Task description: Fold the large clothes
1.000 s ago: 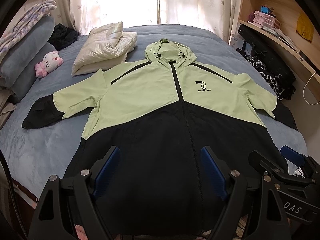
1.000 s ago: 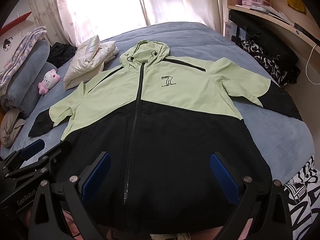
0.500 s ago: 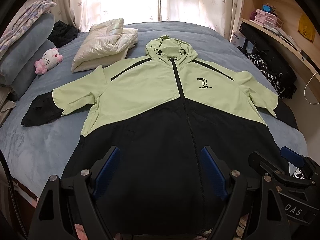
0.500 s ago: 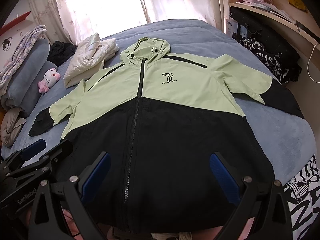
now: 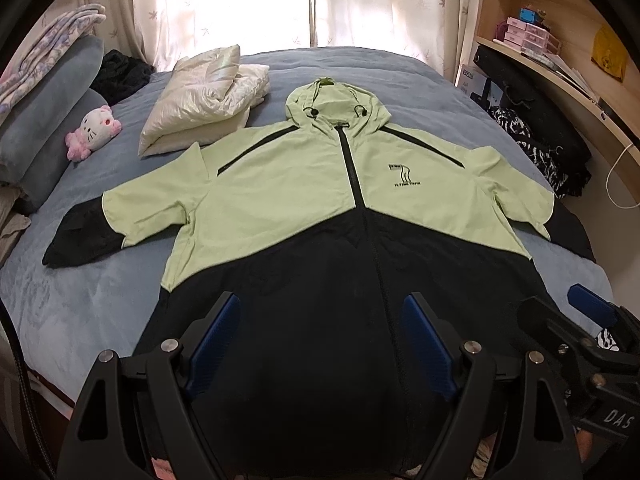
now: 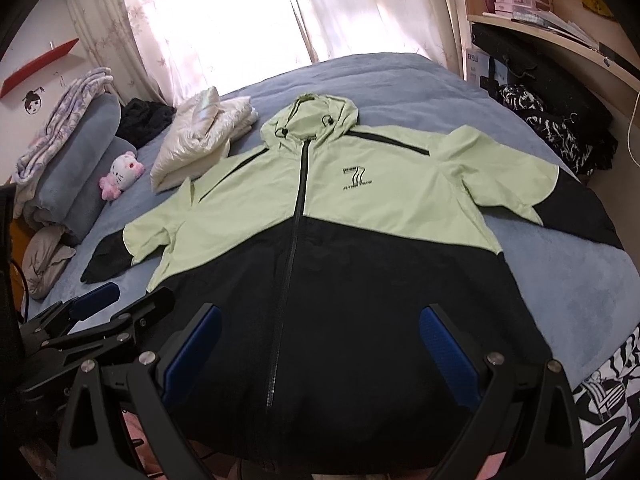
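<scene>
A green-and-black hooded jacket (image 5: 320,208) is lying flat and face up on the bed (image 5: 80,300), zipped, with its hood (image 5: 332,100) pointing toward the curtained window and its hem at the near edge. Both sleeves are lying spread out to the sides, black cuffs outermost.

The left gripper (image 5: 320,340) is hovering over the black lower part of the jacket, its blue-padded fingers (image 5: 214,334) standing wide apart with nothing between them. The right gripper (image 6: 316,348) is hovering just beside it over the same hem area, fingers (image 6: 446,346) likewise spread and pinching nothing. Each gripper is showing at the edge of the other's view.

A folded white jacket (image 5: 204,92) is resting on the bed beyond the left sleeve, near a pink-and-white plush (image 5: 94,130). Rolled blankets (image 5: 48,92) are lying along the left side, and dark clothes (image 6: 560,132) are piled below the shelf (image 5: 560,72) on the right.
</scene>
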`<act>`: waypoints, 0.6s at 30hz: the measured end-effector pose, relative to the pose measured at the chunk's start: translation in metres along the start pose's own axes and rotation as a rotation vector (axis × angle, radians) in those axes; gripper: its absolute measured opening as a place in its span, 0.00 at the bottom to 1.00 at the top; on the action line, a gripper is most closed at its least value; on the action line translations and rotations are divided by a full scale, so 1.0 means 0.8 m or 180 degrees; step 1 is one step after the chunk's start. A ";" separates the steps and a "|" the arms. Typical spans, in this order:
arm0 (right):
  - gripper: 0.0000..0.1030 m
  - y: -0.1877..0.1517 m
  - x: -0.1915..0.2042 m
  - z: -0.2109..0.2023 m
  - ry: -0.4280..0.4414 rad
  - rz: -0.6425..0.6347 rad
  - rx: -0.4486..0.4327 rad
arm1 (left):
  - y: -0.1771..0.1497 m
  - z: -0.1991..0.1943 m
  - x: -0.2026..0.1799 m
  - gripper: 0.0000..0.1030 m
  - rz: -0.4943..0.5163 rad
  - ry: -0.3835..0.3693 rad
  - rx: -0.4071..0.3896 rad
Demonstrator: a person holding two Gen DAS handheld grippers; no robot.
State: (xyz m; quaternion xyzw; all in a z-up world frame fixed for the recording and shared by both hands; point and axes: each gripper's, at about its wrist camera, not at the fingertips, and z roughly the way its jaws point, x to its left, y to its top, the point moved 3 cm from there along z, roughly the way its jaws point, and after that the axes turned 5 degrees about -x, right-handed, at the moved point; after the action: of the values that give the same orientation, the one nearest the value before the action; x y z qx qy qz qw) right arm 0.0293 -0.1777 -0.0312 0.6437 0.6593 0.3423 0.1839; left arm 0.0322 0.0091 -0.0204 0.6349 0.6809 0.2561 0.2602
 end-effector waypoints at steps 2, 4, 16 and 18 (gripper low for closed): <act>0.97 0.009 -0.004 -0.004 -0.0020 0.0007 -0.0027 | 0.010 -0.002 -0.002 0.80 0.0017 -0.0006 -0.0026; 0.97 0.021 -0.010 -0.011 -0.0031 0.0038 -0.0074 | 0.023 -0.004 -0.007 0.80 0.0075 -0.0010 -0.0073; 0.97 0.112 -0.045 -0.070 -0.0089 -0.0162 -0.0530 | 0.123 -0.022 -0.051 0.80 0.0341 0.0003 -0.0509; 0.97 0.131 -0.061 -0.077 -0.0118 -0.0132 -0.0599 | 0.141 -0.020 -0.062 0.80 0.0379 0.0018 -0.0588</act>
State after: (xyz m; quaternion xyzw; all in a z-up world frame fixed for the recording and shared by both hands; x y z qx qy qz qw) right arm 0.0679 -0.2449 0.0740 0.6161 0.6339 0.3868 0.2628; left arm 0.1068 -0.0334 0.0696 0.6469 0.6162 0.3345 0.3000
